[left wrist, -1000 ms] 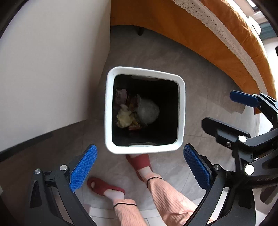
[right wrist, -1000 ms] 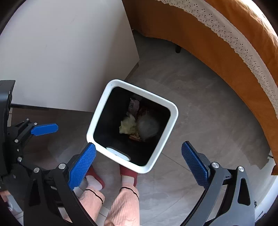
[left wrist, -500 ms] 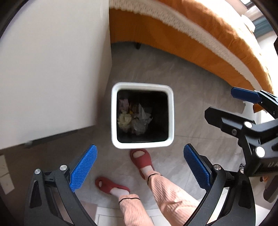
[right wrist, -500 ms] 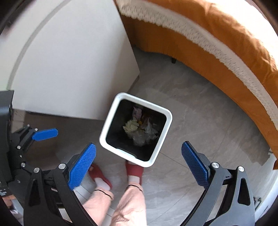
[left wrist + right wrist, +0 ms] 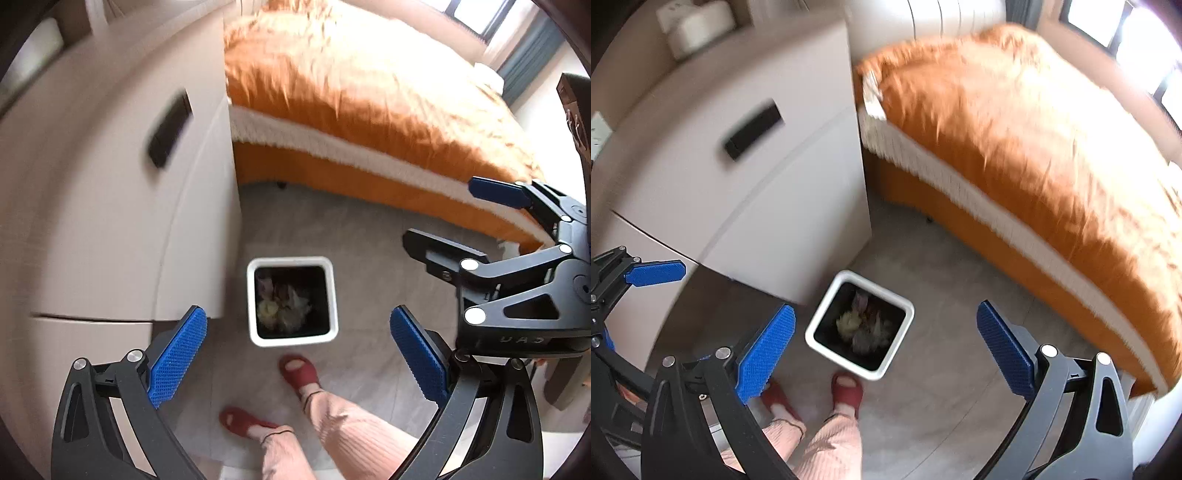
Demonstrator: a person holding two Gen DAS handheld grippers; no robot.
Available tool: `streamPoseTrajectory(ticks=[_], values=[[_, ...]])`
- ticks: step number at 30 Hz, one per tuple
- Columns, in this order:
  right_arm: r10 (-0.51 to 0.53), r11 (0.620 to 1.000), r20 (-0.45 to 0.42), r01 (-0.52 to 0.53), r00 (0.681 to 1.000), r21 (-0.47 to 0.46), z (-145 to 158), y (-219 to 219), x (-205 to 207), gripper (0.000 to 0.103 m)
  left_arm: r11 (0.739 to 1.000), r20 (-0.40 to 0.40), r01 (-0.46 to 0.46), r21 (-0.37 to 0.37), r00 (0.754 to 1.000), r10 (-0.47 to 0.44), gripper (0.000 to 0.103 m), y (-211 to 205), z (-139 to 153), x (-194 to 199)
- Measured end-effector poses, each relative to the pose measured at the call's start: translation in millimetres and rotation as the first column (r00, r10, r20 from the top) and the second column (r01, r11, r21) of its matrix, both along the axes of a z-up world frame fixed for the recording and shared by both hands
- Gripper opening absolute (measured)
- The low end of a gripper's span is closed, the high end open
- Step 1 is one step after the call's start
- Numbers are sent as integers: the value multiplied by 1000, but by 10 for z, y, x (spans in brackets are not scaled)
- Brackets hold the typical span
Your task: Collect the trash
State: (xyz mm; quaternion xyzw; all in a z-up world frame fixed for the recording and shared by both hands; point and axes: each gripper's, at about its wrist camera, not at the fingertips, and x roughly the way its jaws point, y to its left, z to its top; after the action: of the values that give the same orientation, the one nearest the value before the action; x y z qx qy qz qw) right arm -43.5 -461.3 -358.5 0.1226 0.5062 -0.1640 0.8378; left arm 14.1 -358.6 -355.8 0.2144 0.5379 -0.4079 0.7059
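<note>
Left wrist view: white square bin [image 5: 291, 301] holds seemingly crumpled trash [image 5: 282, 308]; both tongs [image 5: 297, 354] [image 5: 884, 349] released, empty.

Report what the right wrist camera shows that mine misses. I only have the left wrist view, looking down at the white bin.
Observer: The right claw is empty, with its jaws wide apart and nothing between the blue pads.
Operator: Check the back of the cabinet top.
Observer: A white boxy object sits at the back of the white cabinet, near the wall. It is too blurred to identify.
Operator: Look past the bed.
Observer: A white ribbed headboard stands upright at the end of the orange bed nearest the cabinet.
</note>
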Motion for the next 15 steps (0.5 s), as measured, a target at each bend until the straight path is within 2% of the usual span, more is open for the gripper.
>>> streamPoseTrajectory(ticks=[5, 9, 15], values=[[30, 999, 140, -25, 990, -38, 638, 148, 6, 98, 995, 48, -68, -73, 996, 71, 98, 237, 555, 9], [76, 997, 231, -66, 970, -50, 1005, 312, 74, 98, 983, 103, -128, -133, 984, 143, 98, 524, 986, 18], [177, 984, 330, -160, 927, -80, 1432, 733, 285, 98, 954, 187, -234, -187, 945, 269, 98, 1070, 1439, 83]])
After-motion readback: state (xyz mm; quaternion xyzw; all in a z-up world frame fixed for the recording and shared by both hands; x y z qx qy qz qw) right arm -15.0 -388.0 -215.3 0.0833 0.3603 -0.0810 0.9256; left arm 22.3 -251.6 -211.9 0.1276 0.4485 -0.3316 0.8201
